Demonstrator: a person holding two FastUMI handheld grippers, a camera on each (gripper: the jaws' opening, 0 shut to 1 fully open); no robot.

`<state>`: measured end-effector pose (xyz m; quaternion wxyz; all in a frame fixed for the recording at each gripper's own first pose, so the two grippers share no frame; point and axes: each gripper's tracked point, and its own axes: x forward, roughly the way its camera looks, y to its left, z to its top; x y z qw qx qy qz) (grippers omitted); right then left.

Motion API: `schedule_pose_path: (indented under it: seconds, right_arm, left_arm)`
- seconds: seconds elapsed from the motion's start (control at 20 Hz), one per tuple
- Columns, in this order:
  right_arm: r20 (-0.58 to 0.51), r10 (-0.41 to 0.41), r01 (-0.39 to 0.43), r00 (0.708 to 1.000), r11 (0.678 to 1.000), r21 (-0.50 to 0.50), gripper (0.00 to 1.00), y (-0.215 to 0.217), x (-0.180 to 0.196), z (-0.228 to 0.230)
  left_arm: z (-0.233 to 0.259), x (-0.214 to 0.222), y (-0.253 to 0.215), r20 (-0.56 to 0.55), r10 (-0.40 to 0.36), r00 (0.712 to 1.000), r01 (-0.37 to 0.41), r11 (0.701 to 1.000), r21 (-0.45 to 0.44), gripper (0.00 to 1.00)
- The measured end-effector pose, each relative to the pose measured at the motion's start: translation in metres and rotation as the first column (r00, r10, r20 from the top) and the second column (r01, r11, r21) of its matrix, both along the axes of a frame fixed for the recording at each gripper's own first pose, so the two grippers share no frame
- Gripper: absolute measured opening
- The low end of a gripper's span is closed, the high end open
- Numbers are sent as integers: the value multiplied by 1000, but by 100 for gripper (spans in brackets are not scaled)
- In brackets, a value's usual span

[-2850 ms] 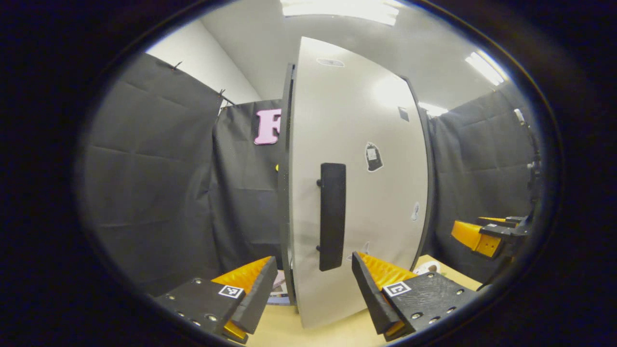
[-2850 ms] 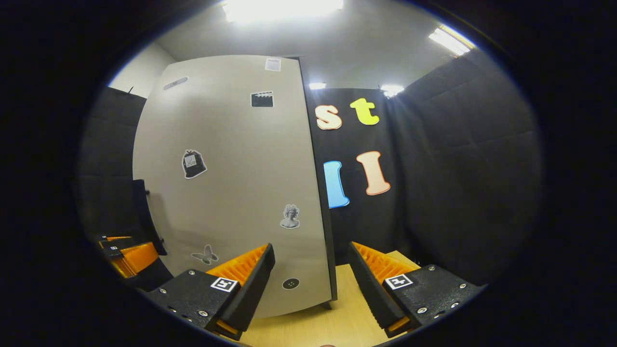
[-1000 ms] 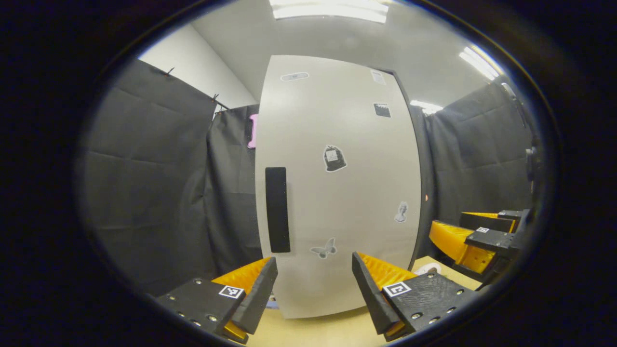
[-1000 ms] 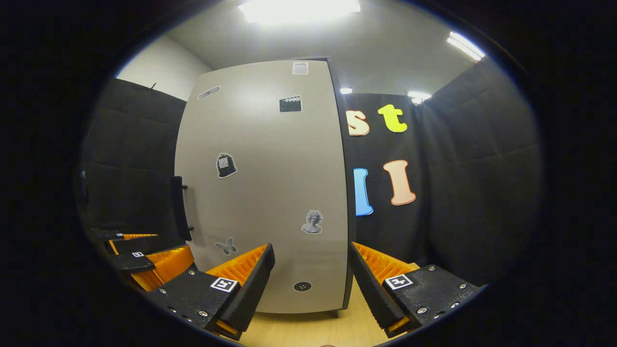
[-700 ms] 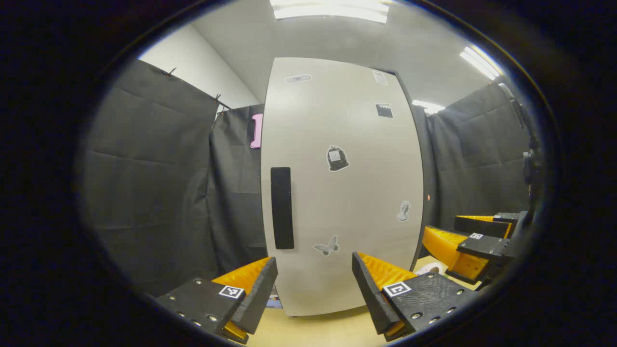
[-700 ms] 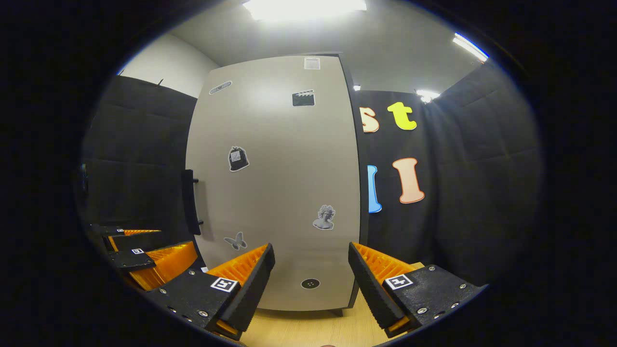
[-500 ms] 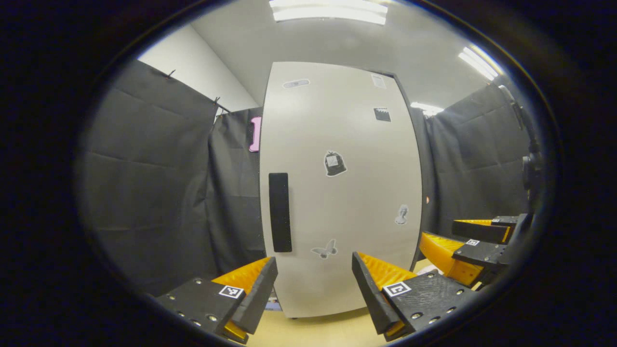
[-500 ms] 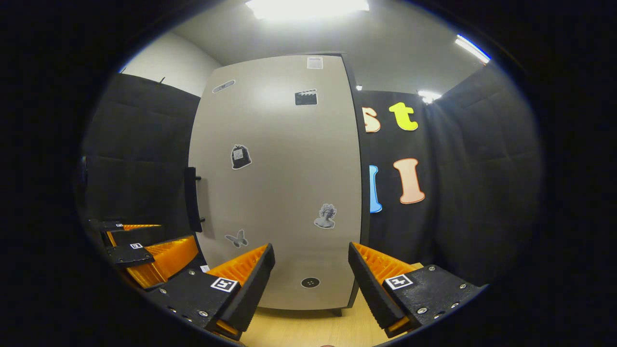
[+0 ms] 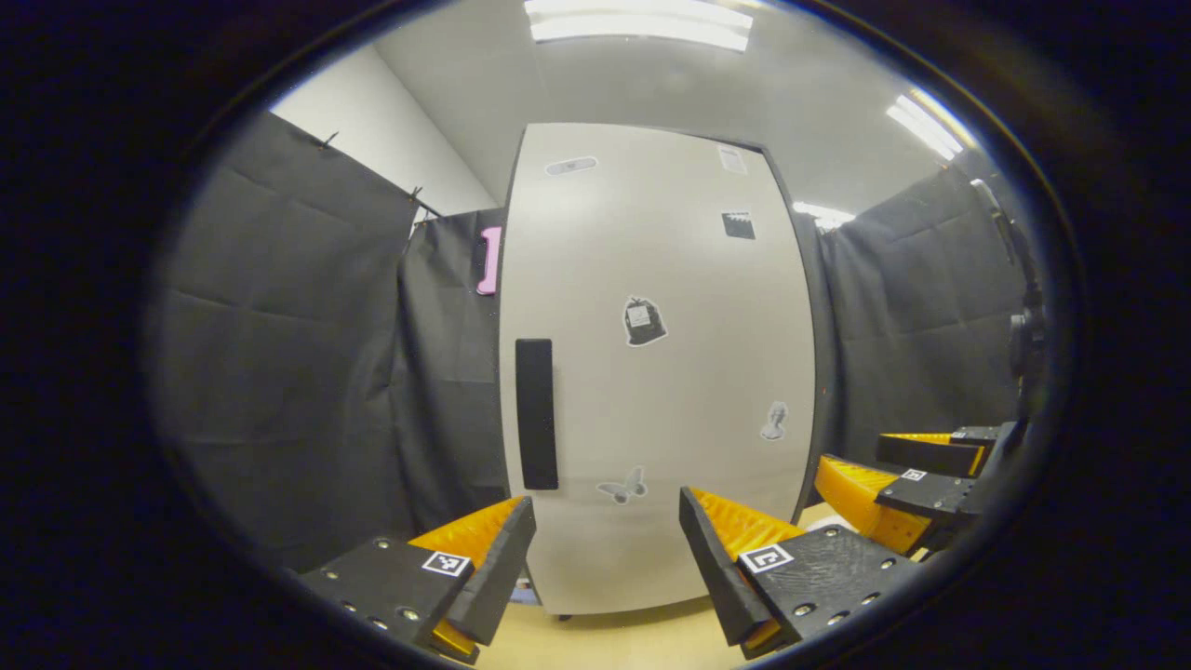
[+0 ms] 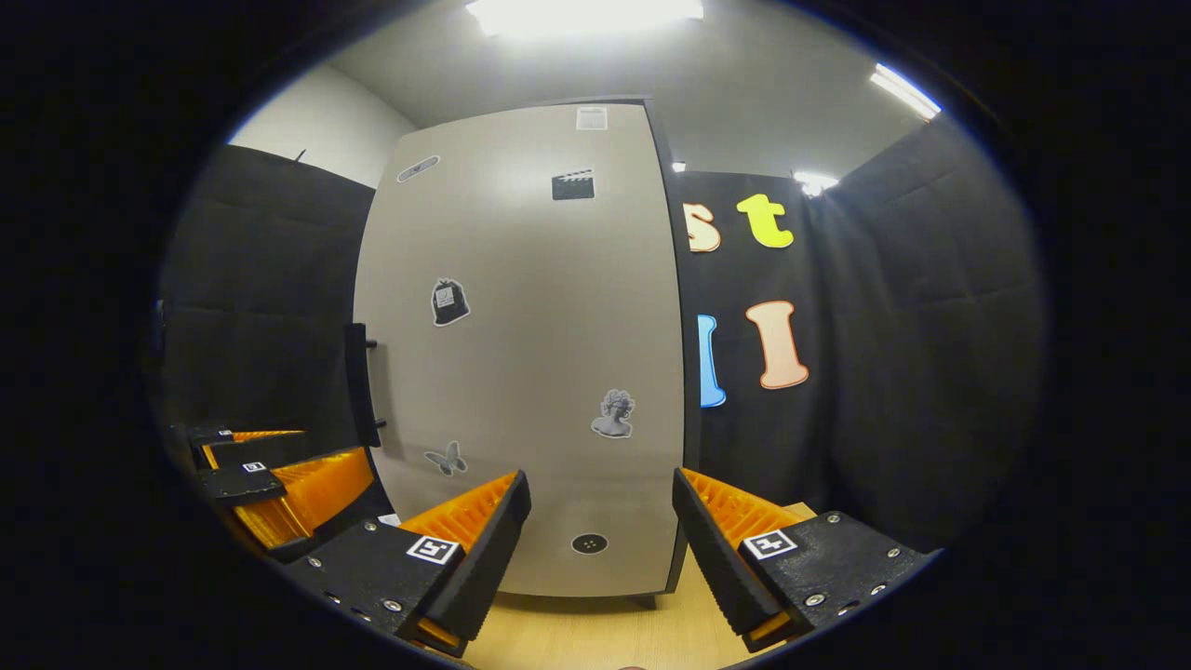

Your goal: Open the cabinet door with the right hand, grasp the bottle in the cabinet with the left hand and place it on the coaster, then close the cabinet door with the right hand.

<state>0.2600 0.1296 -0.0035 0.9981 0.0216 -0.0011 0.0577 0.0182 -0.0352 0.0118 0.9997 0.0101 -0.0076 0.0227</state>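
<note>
cabinet door [image 9: 651,372]: pale grey, stickers | handle [image 9: 537,413]: black | table [image 10: 595,637]: probably light wood

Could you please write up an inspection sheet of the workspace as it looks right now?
Surface: pale wooden tabletop, bare in front of the cabinet.
Job's things: cabinet door shut, its dark handle upright near the left edge; bottle and coaster: nothing seen.
Clutter: a small white thing on the table, too small to tell.
Grippers: left hand-held gripper open, holding nothing; right hand-held gripper open, holding nothing, short of the door.
Cables: nothing seen.
Surroundings: black cloth wall, stickers on the door, ceiling lights.
</note>
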Motion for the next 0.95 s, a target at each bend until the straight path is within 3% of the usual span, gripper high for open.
schedule_pose_path:
  seconds: [0.25,0.3,0.35,0.5,0.55,0.6,0.65,0.75,0.8,0.85,0.9,0.95]
  right_arm:
    - [-1,-15,15,1000,1000,6,95,1,0,-1]
    - [1,-14,14,1000,1000,4,91,2,0,-1]
    - [3,-14,14,1000,1000,1,95,2,0,0]
    - [4,-17,17,1000,1000,-3,91,2,0,0]
    - [2,-18,18,1000,1000,-7,95,2,0,0]
    - [2,-20,20,1000,1000,-11,95,1,0,0]
    - [3,-23,23,1000,1000,-10,91,0,1,1]
    - [9,-27,27,1000,1000,-3,91,-1,0,3]
    - [12,-30,30,999,1000,-4,91,-2,1,4]
    - [13,-31,31,999,1000,-3,91,-2,1,5]
    - [12,-31,31,999,1000,-2,91,-2,1,5]
    - [11,-32,32,999,999,-3,91,-2,1,4]
  left_arm:
    - [-1,0,0,-12,7,1000,-7,1000,-13,96]
    - [1,0,0,-10,6,1000,-6,1000,-15,96]
    - [1,-1,0,-10,4,1000,-4,1000,-12,89]
    - [3,-2,-1,-1,-3,1000,3,1000,-11,89]
    - [3,-2,-1,2,-6,1000,6,1000,-11,96]
    - [4,-1,-1,4,-7,1000,7,1000,-13,96]
    - [4,-2,-1,6,-7,1000,8,1000,-16,89]
    - [4,-2,-1,5,-8,1000,8,1000,-19,89]
    - [3,-2,-1,3,-10,1000,10,1000,-20,96]
    - [4,-2,-1,4,-13,1000,13,1000,-25,96]
    - [3,-2,-1,0,-10,1000,10,1000,-25,89]
    - [3,-2,-1,-4,-8,1000,7,1000,-21,89]
